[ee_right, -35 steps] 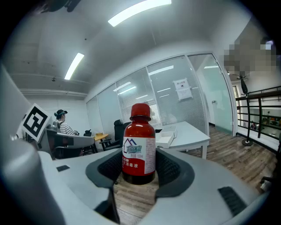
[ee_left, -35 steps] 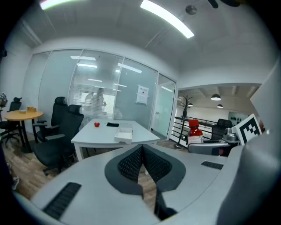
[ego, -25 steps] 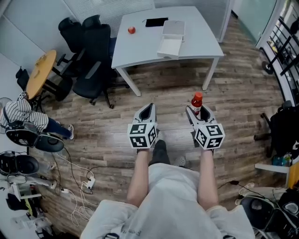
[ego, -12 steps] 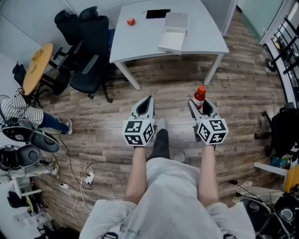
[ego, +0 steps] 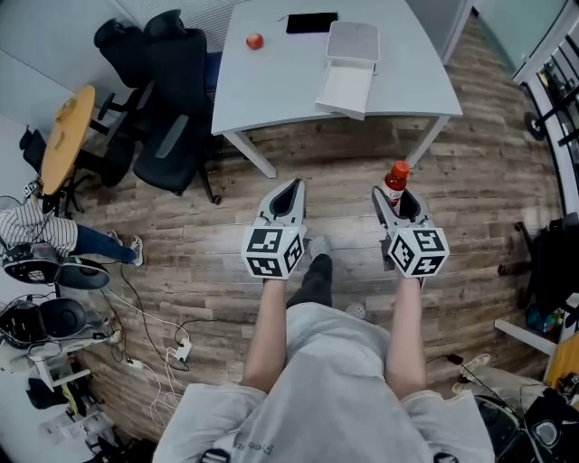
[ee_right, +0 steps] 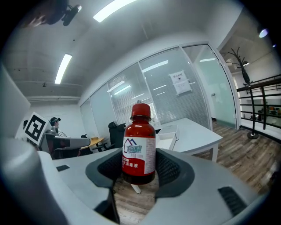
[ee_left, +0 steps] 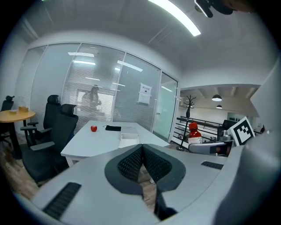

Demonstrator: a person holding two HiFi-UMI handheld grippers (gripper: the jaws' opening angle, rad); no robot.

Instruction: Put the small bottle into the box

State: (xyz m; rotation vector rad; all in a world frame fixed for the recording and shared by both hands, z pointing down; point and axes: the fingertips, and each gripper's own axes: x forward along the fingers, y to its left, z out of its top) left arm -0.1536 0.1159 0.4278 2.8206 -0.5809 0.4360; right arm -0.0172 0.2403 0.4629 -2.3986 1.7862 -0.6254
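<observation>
A small red bottle [ee_right: 139, 147] with a red cap and a white label stands upright between the pads of my right gripper [ee_right: 139, 169], which is shut on it. From above, the bottle [ego: 394, 185] pokes out past the right gripper [ego: 399, 204] over the wooden floor. My left gripper [ego: 285, 201] is beside it, shut with nothing between its pads [ee_left: 141, 161]. The white box [ego: 350, 68], lid folded open, lies on the white table [ego: 271, 90] ahead. The left gripper view also catches the box [ee_left: 129, 135] and the bottle [ee_left: 193, 132].
A small red ball [ego: 254, 41] and a black flat object [ego: 311, 22] lie on the table. Black office chairs [ego: 167, 108] and a round wooden table [ego: 65, 136] stand at the left. Cables [ego: 154, 335] trail on the floor; a person's striped sleeve [ego: 32, 226] shows far left.
The table and box have come closer and shifted right in the head view as I walk forward. Both grippers keep their pose, the bottle still held.
</observation>
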